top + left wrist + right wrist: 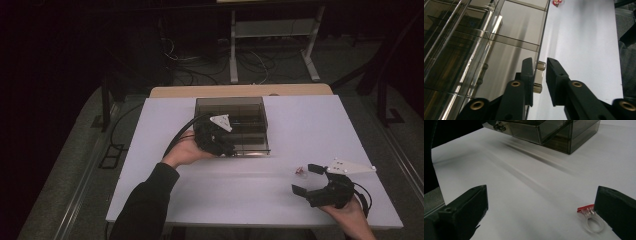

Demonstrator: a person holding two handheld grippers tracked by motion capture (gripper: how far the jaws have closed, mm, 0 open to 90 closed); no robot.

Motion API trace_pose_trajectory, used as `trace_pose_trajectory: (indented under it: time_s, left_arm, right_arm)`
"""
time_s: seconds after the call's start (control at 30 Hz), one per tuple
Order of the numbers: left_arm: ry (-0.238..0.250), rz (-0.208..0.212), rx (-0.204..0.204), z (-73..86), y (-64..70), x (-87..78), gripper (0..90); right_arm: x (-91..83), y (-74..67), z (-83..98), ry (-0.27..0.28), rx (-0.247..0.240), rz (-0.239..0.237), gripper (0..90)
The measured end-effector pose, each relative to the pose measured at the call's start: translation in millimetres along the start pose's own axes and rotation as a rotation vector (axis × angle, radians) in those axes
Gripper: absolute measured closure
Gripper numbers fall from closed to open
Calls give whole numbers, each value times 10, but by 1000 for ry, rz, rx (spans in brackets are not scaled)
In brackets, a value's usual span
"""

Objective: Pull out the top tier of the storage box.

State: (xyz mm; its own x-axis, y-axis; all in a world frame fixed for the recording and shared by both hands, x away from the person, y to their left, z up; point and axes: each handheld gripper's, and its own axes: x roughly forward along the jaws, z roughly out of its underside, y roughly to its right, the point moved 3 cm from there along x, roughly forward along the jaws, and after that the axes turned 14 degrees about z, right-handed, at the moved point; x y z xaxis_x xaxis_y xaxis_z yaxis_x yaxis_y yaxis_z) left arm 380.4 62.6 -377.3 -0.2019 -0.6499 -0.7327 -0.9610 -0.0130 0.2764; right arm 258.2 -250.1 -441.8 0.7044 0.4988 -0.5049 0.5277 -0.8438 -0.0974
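Setting: dim room, white table [150,150] under the high view, cables and frame legs on the floor beyond.
Left jaws: left gripper [539,75] has its jaws on either side of the small clear handle [539,76] on a drawer front; a sliver of gap shows on the right pad side, so the jaws look loosened rather than pinching. No firm clamp visible.
Left outward: handle belongs to the smoked drawer box [231,125], which sits mid-table toward the far edge; a drawer is pulled out toward the person. In the high view the left gripper [220,145] is at the box's near left corner.
Right jaws: right gripper [541,212] spread wide, nothing between the pads.
Right outward: red-topped clear ring [591,220] lies on the table just inside the right-hand jaw in the right gripper view, nearly touching it; contact cannot be told.
Ring position: in the high view the ring [301,172] lies just ahead and left of the right gripper [309,180], well apart from the box.
Key relation: ring lies flat, hoop toward the camera, red top away. Right hand is much the nearer.
Judgement: next move likely needs the right jaws shifted sideways to centre on the ring before closing.
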Motion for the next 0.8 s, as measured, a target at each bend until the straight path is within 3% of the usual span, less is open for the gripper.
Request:
trace_pose_trajectory:
  time_s: [0.57,0.8]
  left_arm:
    - [80,-23,-16,49,105,-130,585]
    - [109,-67,-14,105,176,-174,506]
  right_arm:
    - [1,-5,-2,0,-2,0,0]
    - [2,-7,-3,0,-2,0,0]
